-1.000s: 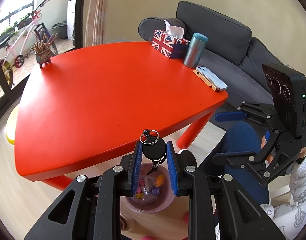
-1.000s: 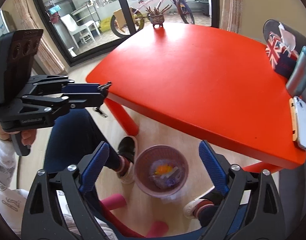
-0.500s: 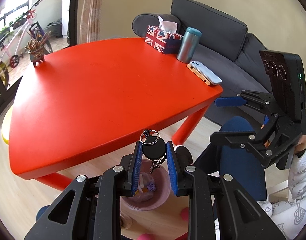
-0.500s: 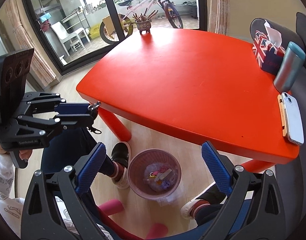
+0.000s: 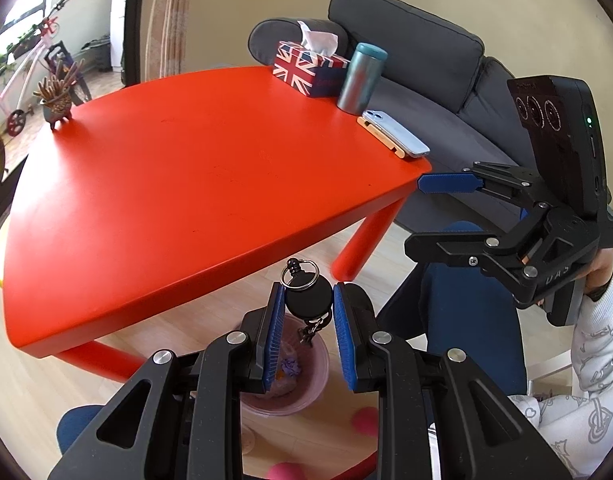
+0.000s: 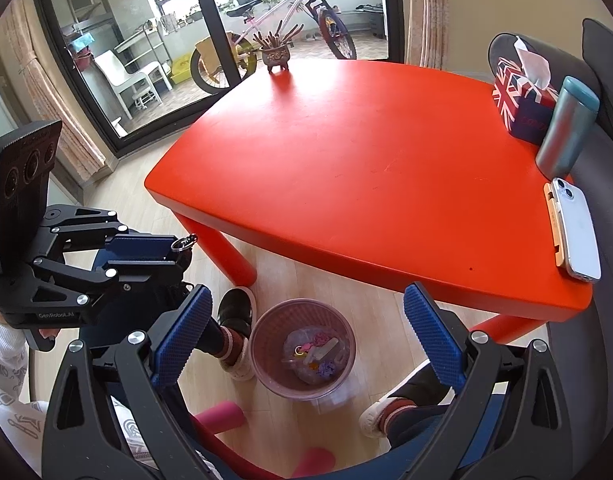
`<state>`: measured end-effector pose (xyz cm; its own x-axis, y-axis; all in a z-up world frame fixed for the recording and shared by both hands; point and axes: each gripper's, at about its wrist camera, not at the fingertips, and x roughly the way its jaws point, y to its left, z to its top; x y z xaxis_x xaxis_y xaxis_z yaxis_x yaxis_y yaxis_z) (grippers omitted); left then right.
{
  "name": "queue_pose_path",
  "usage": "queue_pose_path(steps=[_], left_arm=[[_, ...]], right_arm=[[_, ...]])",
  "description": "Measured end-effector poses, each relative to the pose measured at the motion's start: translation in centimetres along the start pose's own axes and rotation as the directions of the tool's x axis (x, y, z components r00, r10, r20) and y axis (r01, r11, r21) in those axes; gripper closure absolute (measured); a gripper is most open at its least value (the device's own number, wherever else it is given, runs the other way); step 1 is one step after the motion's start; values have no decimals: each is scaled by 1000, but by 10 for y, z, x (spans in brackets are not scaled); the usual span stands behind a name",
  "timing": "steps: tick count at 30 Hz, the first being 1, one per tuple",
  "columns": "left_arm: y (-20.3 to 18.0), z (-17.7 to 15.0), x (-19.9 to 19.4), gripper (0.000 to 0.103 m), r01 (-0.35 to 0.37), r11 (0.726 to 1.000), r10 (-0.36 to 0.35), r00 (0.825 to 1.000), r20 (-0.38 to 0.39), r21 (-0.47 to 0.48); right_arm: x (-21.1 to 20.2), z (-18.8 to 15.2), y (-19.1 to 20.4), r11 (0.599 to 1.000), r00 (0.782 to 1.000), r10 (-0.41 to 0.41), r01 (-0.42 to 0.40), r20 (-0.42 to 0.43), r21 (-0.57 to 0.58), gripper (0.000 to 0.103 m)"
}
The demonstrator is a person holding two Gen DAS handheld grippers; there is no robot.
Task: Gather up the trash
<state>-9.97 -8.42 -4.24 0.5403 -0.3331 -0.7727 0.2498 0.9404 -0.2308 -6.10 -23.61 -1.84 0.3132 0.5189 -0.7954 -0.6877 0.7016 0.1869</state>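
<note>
Left gripper [image 5: 308, 306] clamps a round black key reel with metal ring [image 5: 308, 299] above the pink plastic waste basket [image 6: 302, 350] on the floor. Right gripper [image 6: 306, 328] spread wide, empty. Red table [image 5: 194, 184] edge alongside; blue phone [image 5: 398, 136], teal tumbler [image 5: 361, 79] at its far corner.

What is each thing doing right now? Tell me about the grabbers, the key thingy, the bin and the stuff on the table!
Left gripper: shut on the key reel.
Key reel: pinched, above the bin.
Right gripper: open, empty.
Bin: upright on the floor, with trash inside.
Tissue box: open, a tissue sticking out.
Tumbler: upright, lid on.
Phone: lying screen down.
</note>
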Motion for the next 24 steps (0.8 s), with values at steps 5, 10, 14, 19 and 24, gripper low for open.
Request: queue_pose_path(steps=[5, 10, 14, 19, 24], left_arm=[[-4, 1, 1, 78, 6, 1000, -6, 1000, -5, 16], [0, 2, -2, 16, -2, 1000, 2, 1000, 31, -15], [7, 4, -4, 8, -43, 998, 45, 998, 49, -38], [11, 4, -3, 8, -66, 996, 69, 997, 42, -54], [15, 5, -6, 8, -75, 995, 78, 995, 54, -68]], right_arm=[[-4, 2, -4, 1000, 1000, -3, 3, 11, 8, 8], [-7, 4, -5, 1000, 1000, -6, 6, 20, 14, 8], [-8, 3, -5, 1000, 1000, -7, 6, 22, 14, 8], [-7, 3, -4, 1000, 1000, -6, 5, 18, 16, 8], [-6, 5, -4, 1000, 1000, -5, 5, 18, 13, 8]])
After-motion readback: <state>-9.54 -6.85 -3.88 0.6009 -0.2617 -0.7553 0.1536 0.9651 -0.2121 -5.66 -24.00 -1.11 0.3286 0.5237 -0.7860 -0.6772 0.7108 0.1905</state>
